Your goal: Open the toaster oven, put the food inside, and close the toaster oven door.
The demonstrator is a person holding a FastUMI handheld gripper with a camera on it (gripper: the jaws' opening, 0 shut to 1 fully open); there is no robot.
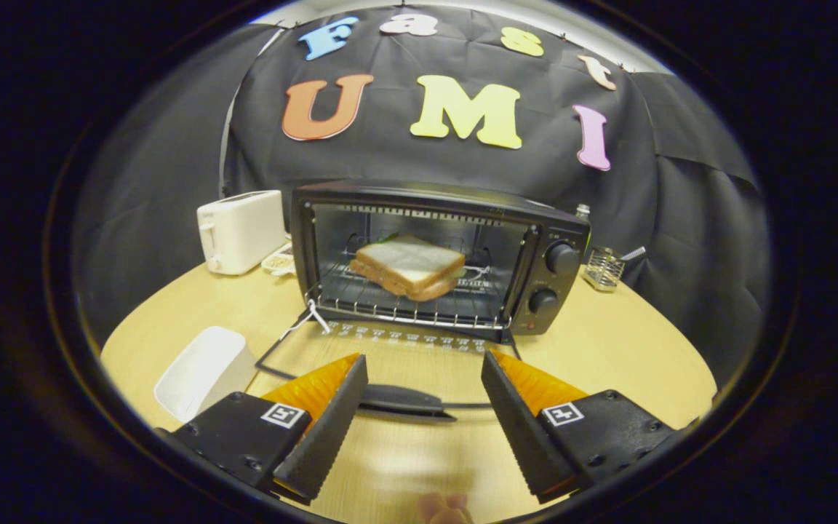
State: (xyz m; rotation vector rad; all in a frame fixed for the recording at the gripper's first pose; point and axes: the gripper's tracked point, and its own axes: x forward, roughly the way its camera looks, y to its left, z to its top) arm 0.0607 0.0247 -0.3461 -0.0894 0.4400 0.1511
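A black toaster oven (550, 240) stands on the round wooden table (630, 349) with its glass door (390, 346) swung down flat toward me. A sandwich (410, 267) of white bread lies on the wire rack (404, 306) inside. The door's black handle (401, 400) sits between my two fingers, a little beyond the tips' level. My gripper (425, 367) is open, fingers spread wide, touching nothing.
A white toaster (239, 231) stands left of the oven, with a small dish (278, 262) beside it. A white rectangular tray (201, 371) lies near the left finger. A wire holder (603, 268) sits right of the oven. A fingertip (444, 507) shows at the bottom.
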